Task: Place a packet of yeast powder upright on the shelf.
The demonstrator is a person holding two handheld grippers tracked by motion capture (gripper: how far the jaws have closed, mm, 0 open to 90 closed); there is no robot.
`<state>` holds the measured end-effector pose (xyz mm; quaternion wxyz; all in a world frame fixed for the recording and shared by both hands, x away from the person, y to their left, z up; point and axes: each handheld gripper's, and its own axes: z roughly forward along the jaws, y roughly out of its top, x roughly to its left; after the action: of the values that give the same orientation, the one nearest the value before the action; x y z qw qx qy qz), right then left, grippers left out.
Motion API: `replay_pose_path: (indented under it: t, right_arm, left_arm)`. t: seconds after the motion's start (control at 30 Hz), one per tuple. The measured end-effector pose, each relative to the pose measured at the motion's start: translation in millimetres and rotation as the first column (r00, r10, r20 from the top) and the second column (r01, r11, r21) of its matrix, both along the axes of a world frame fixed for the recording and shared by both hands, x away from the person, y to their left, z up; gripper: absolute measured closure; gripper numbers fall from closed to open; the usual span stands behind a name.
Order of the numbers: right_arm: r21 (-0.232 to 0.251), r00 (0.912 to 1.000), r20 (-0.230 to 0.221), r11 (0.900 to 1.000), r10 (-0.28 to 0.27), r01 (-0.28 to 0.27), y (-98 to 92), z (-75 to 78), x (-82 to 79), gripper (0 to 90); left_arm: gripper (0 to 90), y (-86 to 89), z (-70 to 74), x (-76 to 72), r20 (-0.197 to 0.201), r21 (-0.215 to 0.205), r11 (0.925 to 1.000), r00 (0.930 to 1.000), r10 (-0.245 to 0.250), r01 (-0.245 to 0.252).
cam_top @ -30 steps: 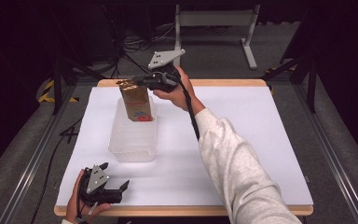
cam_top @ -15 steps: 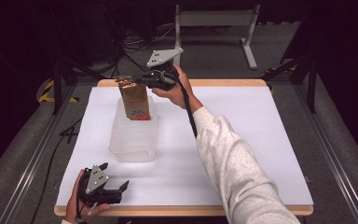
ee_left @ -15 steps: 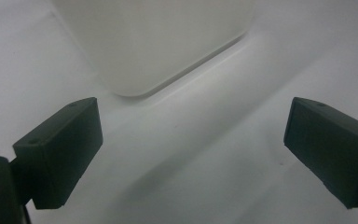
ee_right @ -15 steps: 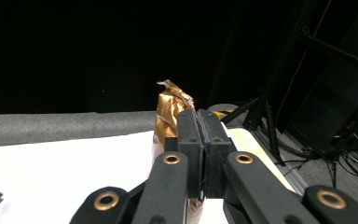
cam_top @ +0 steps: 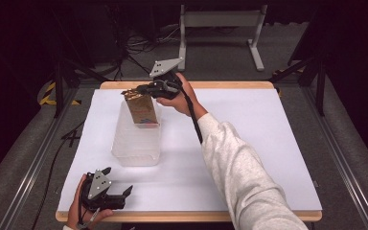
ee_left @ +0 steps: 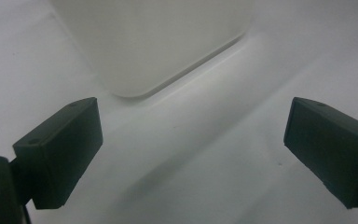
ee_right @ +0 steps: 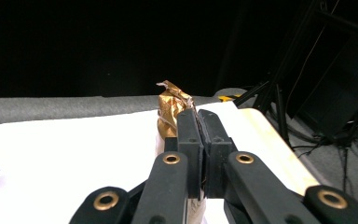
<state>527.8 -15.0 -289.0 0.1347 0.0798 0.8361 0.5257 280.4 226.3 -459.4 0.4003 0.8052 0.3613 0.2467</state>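
Note:
A gold and brown snack bag (cam_top: 141, 108) hangs upright over the far end of a clear plastic bin (cam_top: 136, 143), its lower part inside the bin. My right gripper (cam_top: 143, 89) is shut on the bag's crumpled top edge; in the right gripper view the jaws press together with the gold foil (ee_right: 171, 105) sticking out past them. My left gripper (cam_top: 123, 193) rests at the table's near left edge, open, with nothing between its jaws. In the left gripper view the bin's rounded corner (ee_left: 135, 56) lies just ahead.
A white sheet (cam_top: 249, 143) covers the wooden table. A metal stand (cam_top: 218, 28) and cables sit on the floor beyond the far edge. The person's sleeve (cam_top: 239, 172) crosses the middle of the table.
The right gripper has lifted the snack bag a little and shifted slightly right above the bin. The left gripper has stayed put.

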Motion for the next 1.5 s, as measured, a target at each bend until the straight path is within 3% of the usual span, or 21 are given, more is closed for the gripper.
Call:
replay_pose_path:
  t: [0.27,0.37,0.87,1.17,1.5]
  right_arm:
    - [-0.005,0.9995,-0.032,1.000,0.008,-0.008,-0.3,-20.0,-2.2,88.6]
    - [0.008,0.9991,-0.042,1.000,-0.001,0.002,-2.8,-22.2,-3.2,88.5]
    - [-0.031,0.9980,-0.033,0.998,-0.053,0.052,-5.2,-26.3,-9.1,84.7]
    - [-0.056,0.9942,-0.043,0.994,-0.099,0.097,-10.7,-29.4,-8.4,71.9]
    - [-0.068,0.9912,-0.051,0.991,-0.122,0.119,-15.1,-28.0,-8.8,64.7]
  left_arm:
    - [5.2,-0.1,0.2,-0.1,0.001,-0.002,1.0000,1.0000,-0.001,0.001]
    - [5.2,-0.4,0.1,0.1,0.003,0.003,1.0000,1.0000,-0.005,0.005]
    - [5.5,-0.4,0.3,-0.5,-0.001,-0.004,1.0000,1.0000,-0.007,0.007]
    - [5.6,-0.6,0.7,-0.8,-0.001,-0.001,1.0000,1.0000,-0.003,0.003]
    - [5.6,1.2,0.6,-2.3,-0.004,-0.011,0.9999,1.0000,0.004,-0.004]
